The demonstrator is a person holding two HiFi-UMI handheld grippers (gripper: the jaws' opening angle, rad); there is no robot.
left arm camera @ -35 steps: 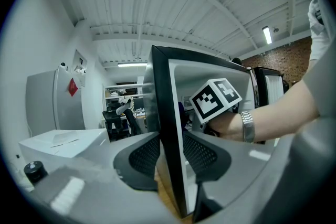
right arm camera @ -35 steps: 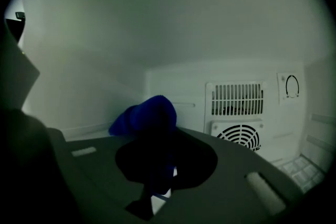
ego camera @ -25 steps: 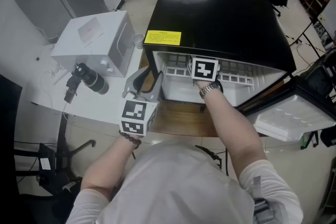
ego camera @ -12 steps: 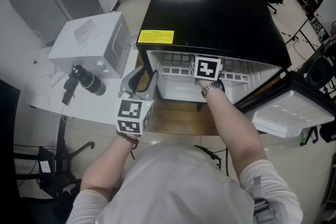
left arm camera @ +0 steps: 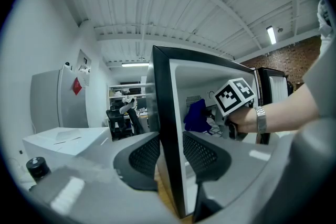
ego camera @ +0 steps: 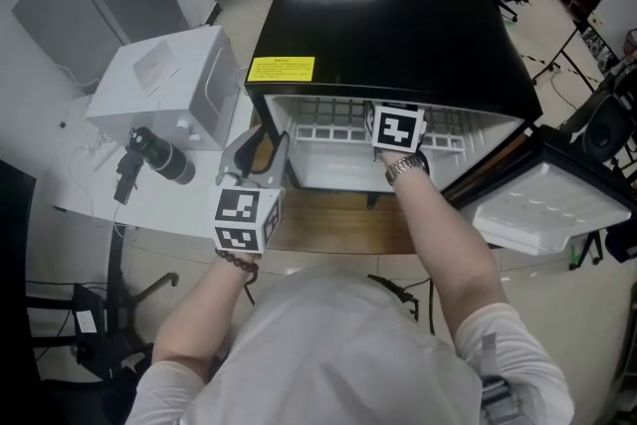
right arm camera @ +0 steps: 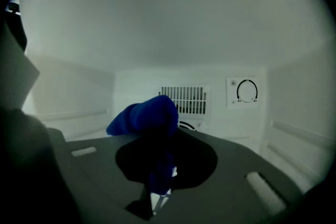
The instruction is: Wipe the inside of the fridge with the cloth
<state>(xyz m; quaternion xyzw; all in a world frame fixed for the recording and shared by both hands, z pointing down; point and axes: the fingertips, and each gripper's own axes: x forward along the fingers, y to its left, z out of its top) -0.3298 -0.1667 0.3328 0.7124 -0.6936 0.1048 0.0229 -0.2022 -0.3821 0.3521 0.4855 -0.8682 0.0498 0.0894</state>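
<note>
Cloth [right arm camera: 144,115], blue, is pinched in my right gripper [right arm camera: 164,144]. Its jaws are closed on it, and the cloth bulges ahead of the tips, inside the fridge [ego camera: 398,25], short of the vent [right arm camera: 184,99] at the back. My left gripper [left arm camera: 170,139] is clamped on the side wall [left arm camera: 164,92], which stands between its jaws. To wipe well I should, I think, press the bulging part flat on the surface and move in overlapping strokes, with the left grip firm.
</note>
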